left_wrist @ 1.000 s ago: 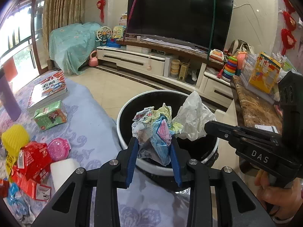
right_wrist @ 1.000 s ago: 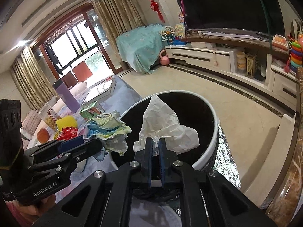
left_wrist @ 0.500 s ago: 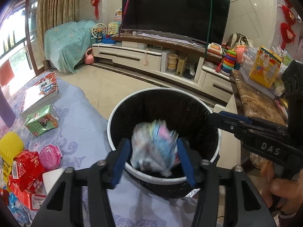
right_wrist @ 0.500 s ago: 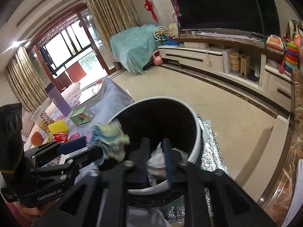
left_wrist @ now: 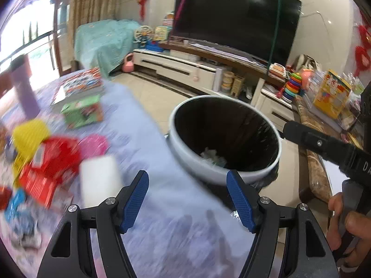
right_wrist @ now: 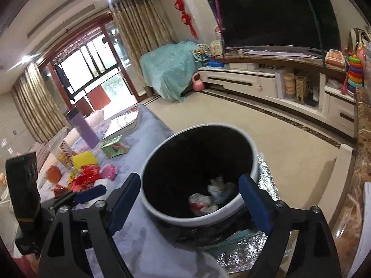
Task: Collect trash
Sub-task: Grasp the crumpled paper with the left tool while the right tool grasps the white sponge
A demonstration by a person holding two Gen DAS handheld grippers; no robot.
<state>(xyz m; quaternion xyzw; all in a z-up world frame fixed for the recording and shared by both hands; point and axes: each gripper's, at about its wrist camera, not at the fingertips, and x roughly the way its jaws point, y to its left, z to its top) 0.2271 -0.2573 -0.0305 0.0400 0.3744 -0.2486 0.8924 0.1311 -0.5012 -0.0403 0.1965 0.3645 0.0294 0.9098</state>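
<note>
surface: lavender patterned cloth (left_wrist: 148,139)
near left: red wrappers (left_wrist: 49,162), white block (left_wrist: 99,180)
far left: green carton (left_wrist: 81,113), books (left_wrist: 81,88), purple bottle (right_wrist: 82,129)

The left hand-held gripper (left_wrist: 187,199) points forward and downward; its jaws have just been opening and stand apart, with nothing between the blue pads (left_wrist: 135,201). The right hand-held gripper (right_wrist: 189,199) points forward and downward at a similar angle; its jaws have just been opening and stand wide, with nothing held between them. In the left wrist view, the person's right hand (left_wrist: 347,227) wraps around the handle of the right hand-held gripper, fingers curled.
</note>
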